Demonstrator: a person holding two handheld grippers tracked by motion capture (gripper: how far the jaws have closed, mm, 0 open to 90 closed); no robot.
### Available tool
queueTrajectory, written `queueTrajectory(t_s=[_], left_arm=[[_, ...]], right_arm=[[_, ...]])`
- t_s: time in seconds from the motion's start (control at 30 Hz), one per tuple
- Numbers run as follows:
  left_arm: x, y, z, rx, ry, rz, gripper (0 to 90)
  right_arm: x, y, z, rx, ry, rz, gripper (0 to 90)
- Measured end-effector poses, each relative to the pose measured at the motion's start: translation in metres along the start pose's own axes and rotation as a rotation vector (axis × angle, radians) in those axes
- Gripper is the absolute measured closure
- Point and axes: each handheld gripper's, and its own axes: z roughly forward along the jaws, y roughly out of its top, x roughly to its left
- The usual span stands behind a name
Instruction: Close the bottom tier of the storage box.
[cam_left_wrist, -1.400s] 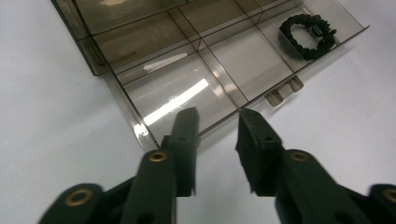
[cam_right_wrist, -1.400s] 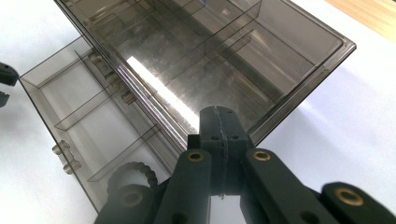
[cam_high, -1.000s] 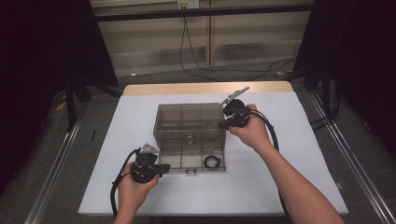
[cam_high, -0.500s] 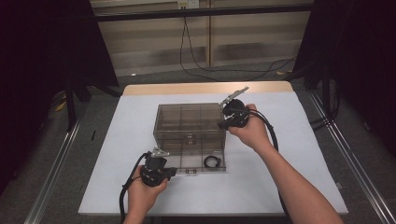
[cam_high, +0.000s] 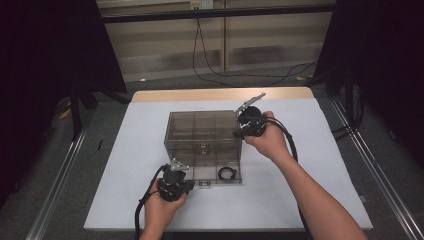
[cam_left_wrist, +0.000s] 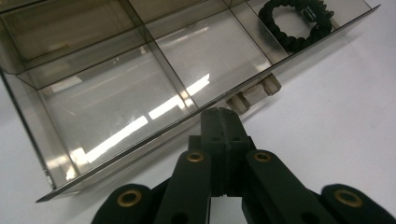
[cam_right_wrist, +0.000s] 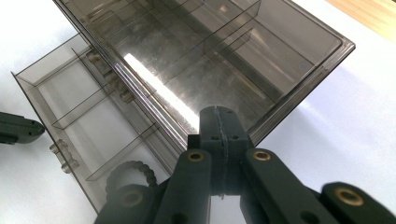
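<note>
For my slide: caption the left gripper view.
Shut left claw at the open smoky clear plastic drawer holding a black beaded bracelet.

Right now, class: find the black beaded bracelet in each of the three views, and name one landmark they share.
High view: black beaded bracelet lies in the pulled-out drawer, right end compartment.
Left gripper view: top right, in the drawer's far end compartment.
Right gripper view: bottom left, partly behind the tool's links.
Shared landmark: the drawer's front handle.

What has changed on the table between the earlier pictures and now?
The left gripper moved right, to the front of the open drawer; jaws shut, holding nothing. The right gripper stayed against the organizer box, and the black bracelet stayed in the drawer.
</note>
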Motion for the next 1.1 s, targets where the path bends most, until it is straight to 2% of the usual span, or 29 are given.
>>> queueTrajectory(t_s=[0.13, 0.17, 0.37, 0.63, 0.77, 0.8, 0.83, 1.03, 1.1], left_arm=[[-0.003, 0.0, 0.004, 0.006, 0.004, 0.012, 90.0], [-0.004, 0.0, 0.005, -0.003, 0.006, 0.0, 90.0], [-0.006, 0.0, 0.01, 0.001, 0.015, 0.022, 90.0], [-0.007, 0.002, 0.012, -0.013, 0.029, 0.011, 90.0], [-0.007, 0.004, 0.012, -0.017, 0.033, 0.016, 90.0], [-0.007, 0.005, 0.013, -0.016, 0.036, 0.03, 90.0], [-0.007, 0.005, 0.013, -0.02, 0.038, 0.02, 90.0], [-0.007, 0.007, 0.014, -0.025, 0.031, 0.02, 90.0], [-0.007, 0.007, 0.014, -0.021, 0.04, 0.021, 90.0]], right_arm=[[0.0, 0.0, 0.0, -0.001, 0.001, 0.005, 90.0], [0.0, 0.0, 0.0, -0.002, 0.001, -0.001, 90.0], [0.0, 0.0, 0.0, -0.002, 0.0, 0.001, 90.0], [0.0, 0.0, 0.0, 0.004, 0.003, 0.001, 90.0], [0.0, 0.0, 0.0, 0.003, 0.0, 0.002, 90.0], [0.001, 0.0, 0.0, 0.004, -0.002, 0.003, 90.0], [0.001, 0.0, 0.0, 0.004, -0.003, 0.002, 90.0], [0.001, 0.0, 0.0, 0.004, -0.002, 0.001, 90.0], [0.001, 0.0, 0.0, 0.004, -0.003, 0.001, 90.0]])
